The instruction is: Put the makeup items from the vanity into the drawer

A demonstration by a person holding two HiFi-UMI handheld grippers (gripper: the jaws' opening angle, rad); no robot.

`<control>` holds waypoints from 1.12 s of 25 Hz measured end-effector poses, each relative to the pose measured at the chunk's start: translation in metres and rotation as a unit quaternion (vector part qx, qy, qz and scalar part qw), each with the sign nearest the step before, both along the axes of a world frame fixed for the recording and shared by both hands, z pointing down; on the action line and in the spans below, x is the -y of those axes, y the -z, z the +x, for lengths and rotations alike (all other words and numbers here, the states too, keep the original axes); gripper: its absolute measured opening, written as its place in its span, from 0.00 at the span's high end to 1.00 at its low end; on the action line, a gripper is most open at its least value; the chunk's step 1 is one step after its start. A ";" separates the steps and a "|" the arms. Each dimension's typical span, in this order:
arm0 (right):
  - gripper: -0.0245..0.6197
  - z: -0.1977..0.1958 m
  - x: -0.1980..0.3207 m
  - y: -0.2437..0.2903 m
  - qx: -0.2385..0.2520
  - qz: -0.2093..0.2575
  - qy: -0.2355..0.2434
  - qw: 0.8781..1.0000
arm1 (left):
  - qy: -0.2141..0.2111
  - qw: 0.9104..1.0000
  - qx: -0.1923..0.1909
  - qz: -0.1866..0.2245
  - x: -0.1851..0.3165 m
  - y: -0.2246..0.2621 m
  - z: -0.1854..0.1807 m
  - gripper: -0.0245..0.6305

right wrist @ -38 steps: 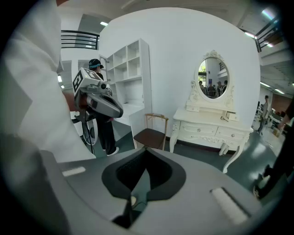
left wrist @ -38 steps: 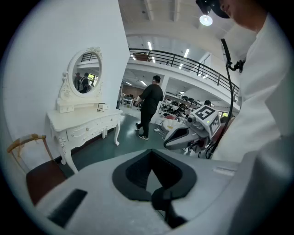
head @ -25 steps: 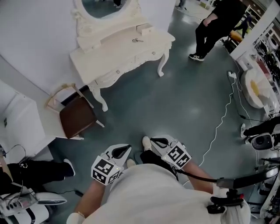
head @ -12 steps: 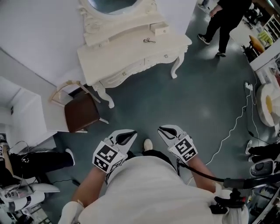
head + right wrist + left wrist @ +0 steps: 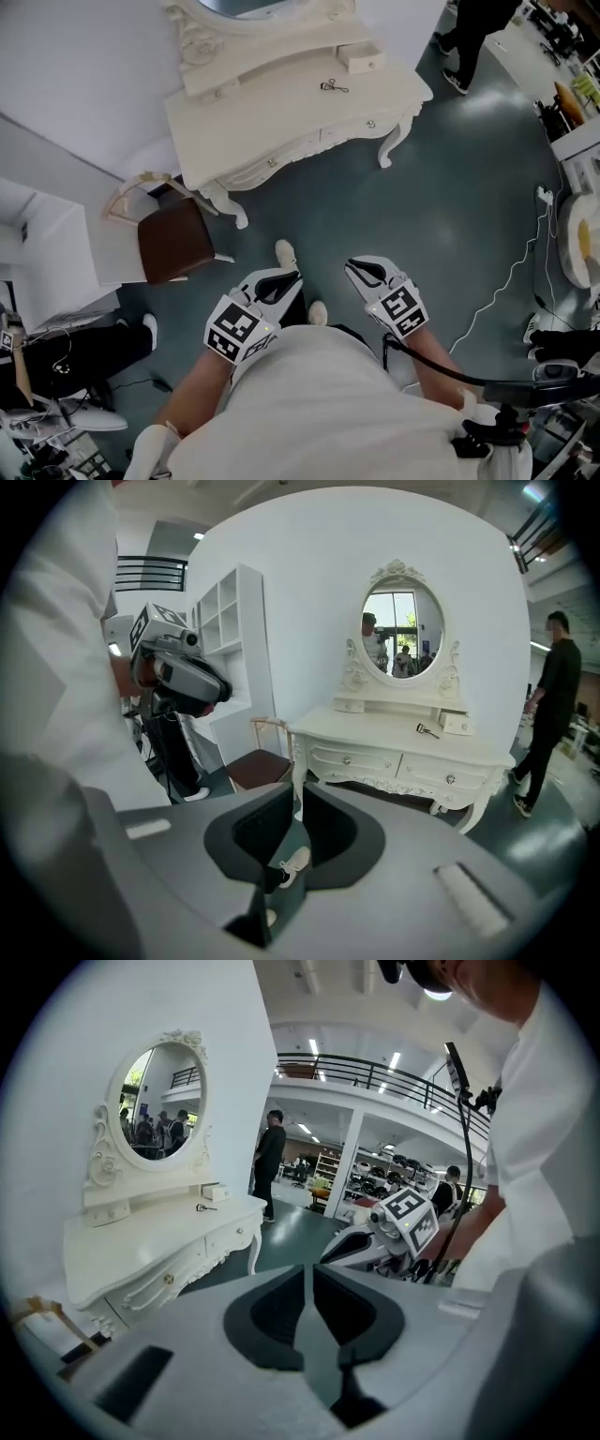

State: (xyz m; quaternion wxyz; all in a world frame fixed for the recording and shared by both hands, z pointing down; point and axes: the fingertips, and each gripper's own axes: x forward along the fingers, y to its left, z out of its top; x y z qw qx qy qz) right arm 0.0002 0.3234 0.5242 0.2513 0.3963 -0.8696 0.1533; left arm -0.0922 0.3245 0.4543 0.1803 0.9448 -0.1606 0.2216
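A white vanity (image 5: 281, 112) with an oval mirror (image 5: 403, 635) stands ahead across the grey floor. On its top lie a metal eyelash curler (image 5: 333, 86) and a small white box (image 5: 361, 58); both also show as the curler (image 5: 427, 729) and the box (image 5: 456, 723). Its two front drawers (image 5: 370, 123) are closed. My left gripper (image 5: 279, 279) and right gripper (image 5: 361, 270) are held low in front of my body, far from the vanity. Both are shut with nothing between the jaws, as the left gripper (image 5: 308, 1269) and right gripper (image 5: 292, 794) views show.
A brown-seated chair (image 5: 173, 239) stands left of the vanity beside a white shelf unit (image 5: 230, 658). A person in black (image 5: 473, 37) walks at the vanity's right. A white cable (image 5: 511, 281) runs over the floor at right. Someone's legs (image 5: 66, 345) are at far left.
I have walked toward the vanity, so it sits larger and further right in the head view. Both grippers stayed shut and low in front of me. The person in black moved off.
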 end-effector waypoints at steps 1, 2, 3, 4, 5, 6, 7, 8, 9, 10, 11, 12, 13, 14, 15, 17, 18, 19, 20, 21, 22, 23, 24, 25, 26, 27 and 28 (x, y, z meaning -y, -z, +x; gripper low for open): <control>0.91 0.002 0.015 0.000 -0.001 -0.001 -0.001 1.000 | 0.002 1.000 -0.005 -0.002 0.016 -0.001 0.001 0.92; 0.91 0.004 0.031 0.000 -0.005 -0.002 -0.001 1.000 | 0.003 1.000 -0.011 -0.004 0.033 -0.001 0.001 0.93; 0.91 0.006 0.047 0.001 -0.010 -0.004 -0.002 1.000 | 0.004 1.000 -0.016 -0.007 0.050 -0.001 0.002 0.95; 0.91 0.009 0.064 0.001 -0.016 -0.006 -0.002 1.000 | 0.006 1.000 -0.019 -0.009 0.069 -0.002 0.002 0.96; 0.92 0.011 0.081 0.002 -0.020 -0.007 -0.004 1.000 | 0.007 1.000 -0.020 -0.012 0.089 -0.003 0.002 0.96; 0.92 0.013 0.100 0.005 -0.022 -0.005 -0.006 1.000 | 0.008 1.000 -0.022 -0.014 0.109 -0.002 0.002 0.96; 0.92 0.015 0.120 0.009 -0.023 -0.002 -0.008 1.000 | 0.007 1.000 -0.025 -0.015 0.129 0.001 0.004 0.96; 0.92 0.018 0.140 0.014 -0.027 0.000 -0.010 1.000 | 0.005 0.999 -0.030 -0.015 0.148 0.005 0.005 0.96; 0.92 0.021 0.159 0.017 -0.033 0.002 -0.012 0.999 | 0.001 0.999 -0.036 -0.014 0.165 0.011 0.007 0.96; 0.92 0.024 0.178 0.020 -0.039 0.004 -0.013 0.999 | -0.005 0.999 -0.042 -0.013 0.180 0.016 0.009 0.96; 0.92 0.026 0.197 0.023 -0.046 0.005 -0.015 0.999 | -0.011 0.999 -0.047 -0.012 0.194 0.020 0.009 0.96; 0.93 0.027 0.216 0.024 -0.052 0.007 -0.017 0.998 | -0.018 0.999 -0.049 -0.010 0.208 0.022 0.008 0.96; 0.93 0.028 0.234 0.024 -0.058 0.009 -0.018 0.998 | -0.025 0.998 -0.049 -0.009 0.221 0.021 0.006 0.96; 0.93 0.029 0.252 0.023 -0.064 0.012 -0.020 0.998 | -0.029 0.998 -0.048 -0.008 0.235 0.019 0.003 0.96; 0.93 0.029 0.268 0.021 -0.070 0.015 -0.021 0.997 | -0.030 0.998 -0.046 -0.008 0.248 0.016 -0.001 0.96; 0.93 0.033 0.296 0.018 -0.078 0.017 -0.023 0.997 | -0.027 0.999 -0.042 -0.008 0.269 0.012 -0.006 0.96; 0.93 0.035 0.308 0.016 -0.080 0.016 -0.023 0.996 | -0.024 0.999 -0.041 -0.008 0.277 0.012 -0.007 0.96; 0.93 0.038 0.319 0.014 -0.084 0.014 -0.022 0.996 | -0.021 0.999 -0.042 -0.008 0.283 0.013 -0.008 0.96; 0.93 0.041 0.330 0.012 -0.089 0.014 -0.019 0.996 | -0.017 0.999 -0.043 -0.008 0.289 0.013 -0.009 0.96; 0.93 0.045 0.343 0.010 -0.095 0.014 -0.017 0.995 | -0.012 0.999 -0.043 -0.008 0.296 0.012 -0.010 0.96; 0.93 0.050 0.356 0.006 -0.101 0.015 -0.014 0.995 | -0.005 0.999 -0.043 -0.008 0.304 0.010 -0.010 0.96; 0.94 0.055 0.369 0.002 -0.106 0.015 -0.012 0.994 | 0.003 0.999 -0.043 -0.009 0.313 0.008 -0.011 0.96; 0.94 0.060 0.382 -0.004 -0.110 0.014 -0.009 0.994 | 0.012 0.999 -0.042 -0.010 0.321 0.007 -0.012 0.96; 0.93 0.065 0.395 -0.010 -0.115 0.012 -0.007 0.993 | 0.022 0.999 -0.041 -0.009 0.330 0.006 -0.012 0.96; 0.93 0.071 0.408 -0.016 -0.119 0.011 -0.004 0.993 | 0.033 0.999 -0.040 -0.008 0.338 0.006 -0.012 0.96; 0.93 0.078 0.422 -0.023 -0.123 0.009 0.000 0.992 | 0.044 0.998 -0.039 -0.006 0.346 0.006 -0.010 0.96; 0.93 0.085 0.435 -0.029 -0.128 0.008 0.004 0.992 | 0.056 0.998 -0.037 -0.007 0.354 0.006 -0.008 0.96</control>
